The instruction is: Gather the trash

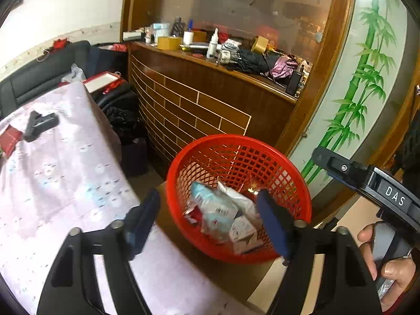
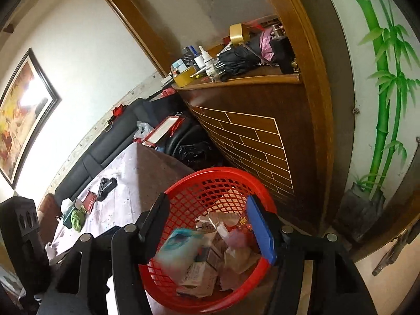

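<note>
A pale cloth-covered table (image 1: 65,173) bears a black clip (image 1: 39,124) — and a red packet (image 1: 9,137).

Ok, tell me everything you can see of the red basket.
The red basket is round, of plastic as it looks, with a solid smooth rim and open lattice walls. It sits upright beside the cloth-covered table, in front of the wooden cabinet. Inside lies a loose heap of trash: crumpled wrappers, a pale blue packet, small cartons. What it rests on is hidden. Both claws hang open above it, touching nothing.
</note>
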Demonstrator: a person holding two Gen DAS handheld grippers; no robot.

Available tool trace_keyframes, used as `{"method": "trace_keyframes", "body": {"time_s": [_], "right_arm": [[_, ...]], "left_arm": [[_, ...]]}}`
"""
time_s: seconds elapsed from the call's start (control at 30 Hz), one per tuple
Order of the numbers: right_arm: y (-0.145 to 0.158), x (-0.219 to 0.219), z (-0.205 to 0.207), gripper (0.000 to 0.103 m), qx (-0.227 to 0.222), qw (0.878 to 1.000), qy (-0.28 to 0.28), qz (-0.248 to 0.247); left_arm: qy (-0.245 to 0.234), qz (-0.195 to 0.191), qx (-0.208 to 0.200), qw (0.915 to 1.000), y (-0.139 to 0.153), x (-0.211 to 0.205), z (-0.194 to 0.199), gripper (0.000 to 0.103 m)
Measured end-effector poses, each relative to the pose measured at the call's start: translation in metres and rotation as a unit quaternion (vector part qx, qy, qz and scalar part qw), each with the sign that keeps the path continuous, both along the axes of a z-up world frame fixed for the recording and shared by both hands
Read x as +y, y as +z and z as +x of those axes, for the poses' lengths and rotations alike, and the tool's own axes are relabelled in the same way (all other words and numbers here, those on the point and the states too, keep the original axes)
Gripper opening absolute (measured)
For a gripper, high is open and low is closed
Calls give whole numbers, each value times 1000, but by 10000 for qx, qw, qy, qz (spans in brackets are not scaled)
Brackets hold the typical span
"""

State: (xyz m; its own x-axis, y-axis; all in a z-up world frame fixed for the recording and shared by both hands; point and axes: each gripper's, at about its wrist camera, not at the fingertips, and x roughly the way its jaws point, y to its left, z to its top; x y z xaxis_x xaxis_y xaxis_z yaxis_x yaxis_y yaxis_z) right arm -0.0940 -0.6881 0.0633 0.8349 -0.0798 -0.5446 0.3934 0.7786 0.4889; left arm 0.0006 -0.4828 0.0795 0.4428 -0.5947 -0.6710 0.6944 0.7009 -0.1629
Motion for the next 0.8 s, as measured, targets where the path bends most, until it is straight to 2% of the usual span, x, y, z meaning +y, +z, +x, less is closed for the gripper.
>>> {"method": "trace_keyframes", "body": {"time_s": [0.07,0.2,0.5,0.63,0.8], "right_arm": [[3,4,-6,69,6,9999,-68,-76],[11,23,-23,88,189,9979,-368,-503],[8,100,-61,95,823,9793,-869,-1632],[8,131,-82,95,865,9711,-1086,-1943],[4,168,-105,97,812,9661,-1169,-2152]], "left_arm": [[92,24,-205,9997,3,15,-11,85],[195,87,-476,9986,8,47,-32,92],[627,315,-1036,9921,12,121,-84,98],[949,359,-1292,9864,6,158,-104,100],[1352,699,-1535,9764,-7,194,-131,100]]}}
